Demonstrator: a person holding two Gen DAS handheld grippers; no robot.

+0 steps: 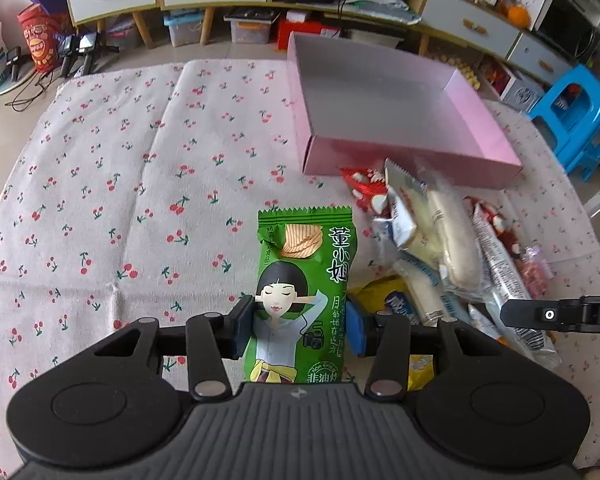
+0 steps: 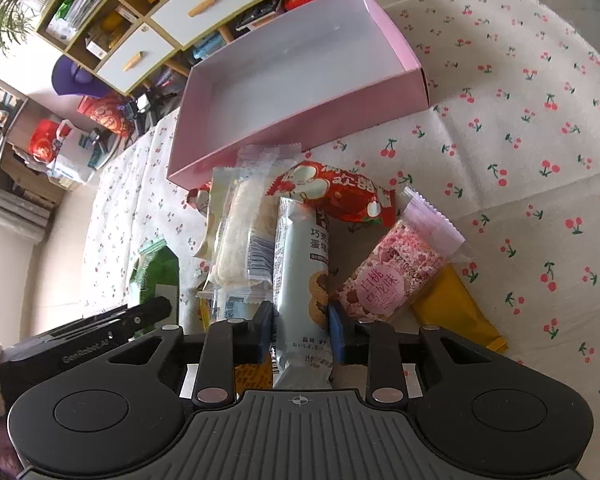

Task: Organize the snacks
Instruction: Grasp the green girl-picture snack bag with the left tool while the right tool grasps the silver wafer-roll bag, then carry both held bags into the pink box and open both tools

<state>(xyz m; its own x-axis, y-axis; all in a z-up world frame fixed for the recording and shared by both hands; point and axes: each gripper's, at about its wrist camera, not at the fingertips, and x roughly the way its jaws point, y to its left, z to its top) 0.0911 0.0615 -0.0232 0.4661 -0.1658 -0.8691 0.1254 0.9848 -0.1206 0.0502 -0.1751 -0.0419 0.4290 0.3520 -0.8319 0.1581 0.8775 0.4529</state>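
Left wrist – left gripper (image 1: 300, 326) pinching green chip pkt (image 1: 305, 280), right gripper (image 2: 300, 330) pinching grey-blue biscuit pkt (image 2: 300, 280).

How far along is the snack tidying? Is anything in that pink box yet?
Nothing is put away: the pink box is empty. In hand: the left gripper clamps a green chip bag, the right gripper a pale blue packet. The snack pile beside the box remains.

Left gripper (image 1: 300, 330) angled steeply downward, fingers (image 1: 240, 330) clamped on a green packet (image 1: 306, 280). Right gripper (image 2: 300, 334) likewise pitched down, fingers (image 2: 262, 332) pinching a pale blue packet (image 2: 300, 280).
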